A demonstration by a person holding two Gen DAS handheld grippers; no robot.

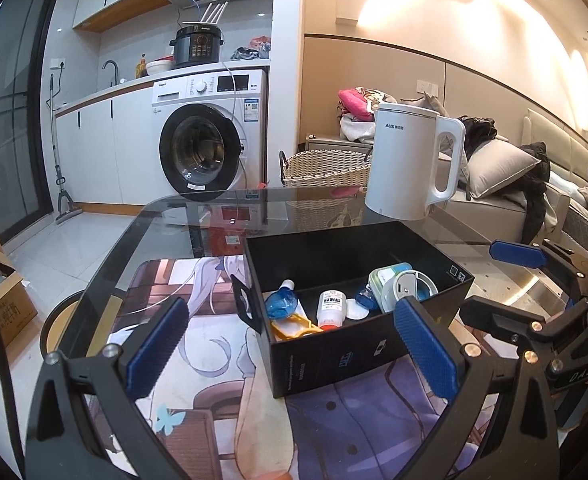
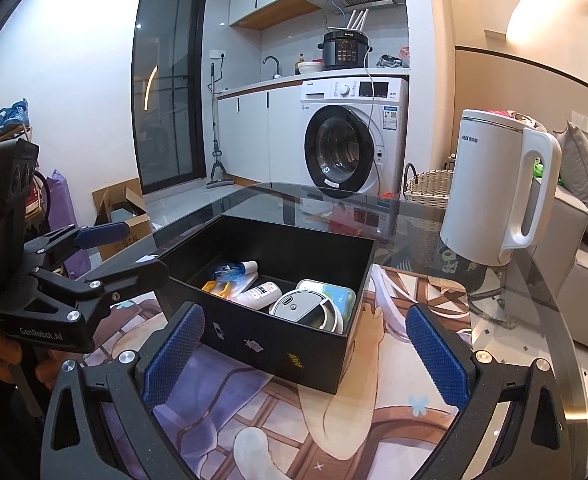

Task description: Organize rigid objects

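Note:
A black open box (image 1: 336,354) (image 2: 277,350) stands on a printed mat on the glass table. Inside lie a blue-capped bottle (image 1: 281,304) (image 2: 233,270), a white bottle with an orange cap (image 1: 330,306) (image 2: 258,294), a yellow tool (image 1: 294,330) (image 2: 215,287), a round silver-and-white lid (image 1: 410,288) (image 2: 306,309) and a teal tin (image 1: 388,274) (image 2: 334,294). My left gripper (image 1: 294,346) is open in front of the box, empty. My right gripper (image 2: 308,346) is open too, empty, straddling the box's near wall. Each gripper shows at the edge of the other's view.
A white kettle (image 1: 414,160) (image 2: 498,184) stands on the glass table (image 1: 181,216) (image 2: 514,300) behind the box. Beyond are a washing machine (image 1: 205,136), a wicker basket (image 1: 326,168), a sofa with cushions (image 1: 502,168) and a cardboard box (image 2: 119,208) on the floor.

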